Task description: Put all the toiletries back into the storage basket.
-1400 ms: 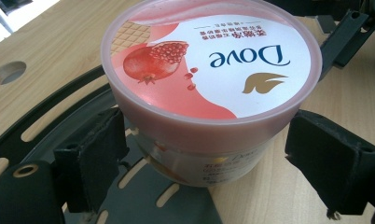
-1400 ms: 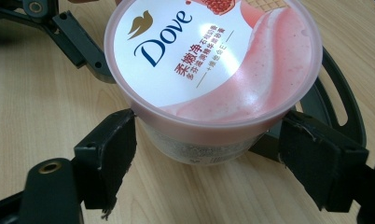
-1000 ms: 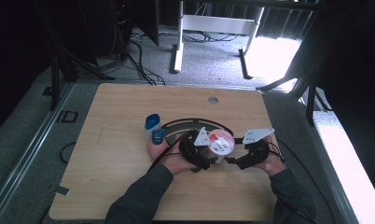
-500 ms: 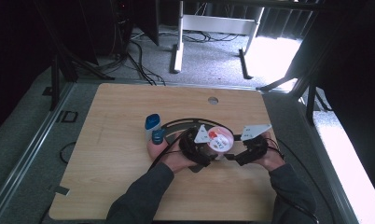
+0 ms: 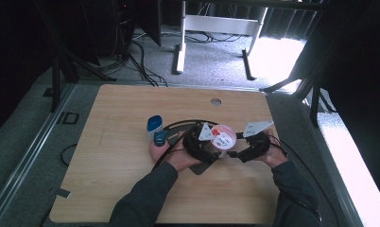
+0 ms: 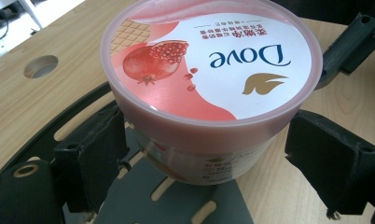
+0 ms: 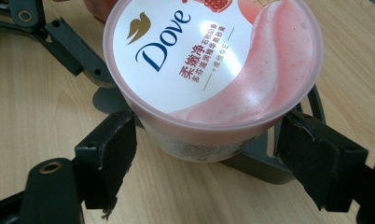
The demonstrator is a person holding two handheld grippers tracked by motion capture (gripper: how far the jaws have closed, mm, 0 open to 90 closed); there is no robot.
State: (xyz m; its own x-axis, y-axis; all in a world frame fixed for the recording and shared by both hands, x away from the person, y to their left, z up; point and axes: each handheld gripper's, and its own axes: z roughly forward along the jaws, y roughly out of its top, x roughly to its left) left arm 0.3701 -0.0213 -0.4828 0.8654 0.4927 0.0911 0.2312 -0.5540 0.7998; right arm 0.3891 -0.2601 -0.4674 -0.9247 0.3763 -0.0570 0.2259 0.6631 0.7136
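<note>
- Jar (image 5: 222, 137): round tub with a pink lid and a Dove label showing a pomegranate. It stands upright near the middle of the wooden table (image 5: 122, 123), towards the person's side, with its short axis vertical and the lid facing up. Lid seated on the tub.
- Left gripper (image 6: 204, 154): jaws stand either side of the jar body below the lid rim. The left pad (image 6: 99, 149) sits right against the wall; the other pad shows a slim gap. Whether they press cannot be told.
- Right gripper (image 7: 202, 149): jaws wide, straddling the jar from the opposite side. The pads (image 7: 111, 149) lie just beside the tub wall, under the lid's overhang; firm contact is not clear.
- Blue bottle (image 5: 154, 125): upright, just left of the left hand (image 5: 176, 153); small and blurred.
- Hidden: the jar's lower label is cut by the lid overhang; its base is masked by the gripper bodies in the high view.
- Dark slotted plate (image 6: 167, 196): under the jar, partly covered.
</note>
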